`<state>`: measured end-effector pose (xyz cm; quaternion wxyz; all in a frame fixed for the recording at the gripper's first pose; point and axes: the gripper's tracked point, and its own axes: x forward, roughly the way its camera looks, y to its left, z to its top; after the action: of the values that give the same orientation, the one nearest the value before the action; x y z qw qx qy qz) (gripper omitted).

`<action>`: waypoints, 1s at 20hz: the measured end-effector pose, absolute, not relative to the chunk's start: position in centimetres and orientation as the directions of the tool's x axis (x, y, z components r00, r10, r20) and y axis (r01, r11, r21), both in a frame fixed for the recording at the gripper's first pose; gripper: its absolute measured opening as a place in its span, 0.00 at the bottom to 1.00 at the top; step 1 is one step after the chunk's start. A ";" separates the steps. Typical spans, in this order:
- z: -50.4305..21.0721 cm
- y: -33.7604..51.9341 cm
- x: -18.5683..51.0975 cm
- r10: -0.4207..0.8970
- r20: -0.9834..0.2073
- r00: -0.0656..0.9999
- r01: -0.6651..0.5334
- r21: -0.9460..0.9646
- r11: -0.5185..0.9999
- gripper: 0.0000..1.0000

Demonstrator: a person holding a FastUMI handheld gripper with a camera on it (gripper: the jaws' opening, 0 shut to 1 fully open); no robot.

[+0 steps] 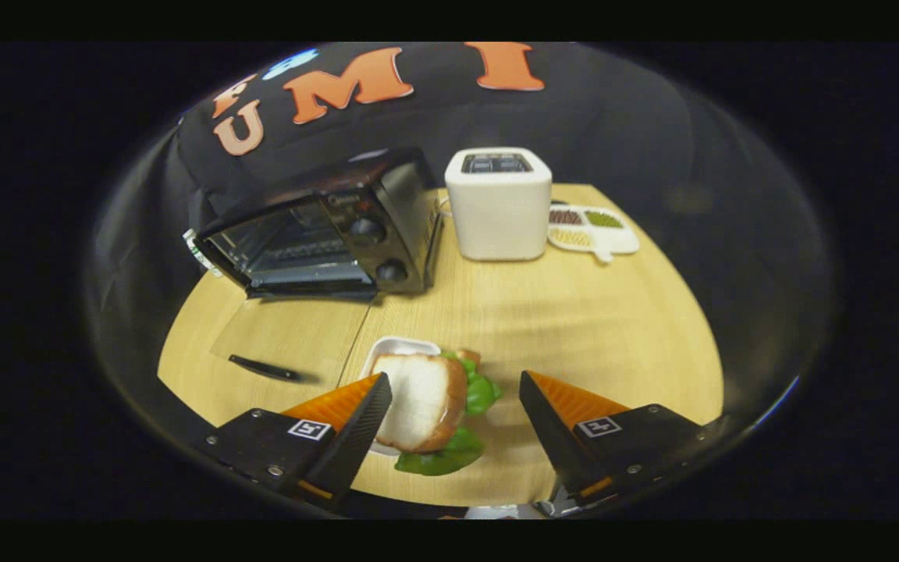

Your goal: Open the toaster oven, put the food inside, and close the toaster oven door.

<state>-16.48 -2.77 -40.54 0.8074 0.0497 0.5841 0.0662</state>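
A black toaster oven (pixel 340 230) stands at the back left of the round wooden table (pixel 574 312). Its glass door (pixel 293 336) lies folded down flat, handle toward me, and the wire rack inside shows. The food, a sandwich (pixel 430 402) of white bread with a brown crust and green lettuce, rests on a small white plate (pixel 395 347) just ahead of my fingers. My gripper (pixel 453 386) is open, its fingers spread wide. The left fingertip (pixel 367 406) sits close against the bread's left side; the right fingertip (pixel 543 406) stands well apart from it.
A white pop-up toaster (pixel 499 204) stands at the back centre, right of the oven. Beside it lies a white divided dish (pixel 591 230) holding several kinds of grains. Bare wood stretches between the sandwich and the oven.
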 end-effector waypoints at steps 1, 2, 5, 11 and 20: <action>-40.8 -2.5 -16.8 0.192 -0.934 0.302 -0.015 0.197 0.980 0.98; -41.2 -2.4 -16.8 0.205 -0.934 0.294 0.023 0.222 0.975 0.99; -41.3 -1.4 -17.1 0.267 -0.928 0.259 0.087 0.298 0.951 0.84; -39.5 -0.3 -16.3 0.254 -0.933 0.257 0.123 0.292 0.948 0.35; -31.4 3.5 -11.7 0.281 -0.873 0.399 0.093 0.343 0.935 0.32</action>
<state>-11.67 3.52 -31.38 0.8187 0.1715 0.5450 0.0574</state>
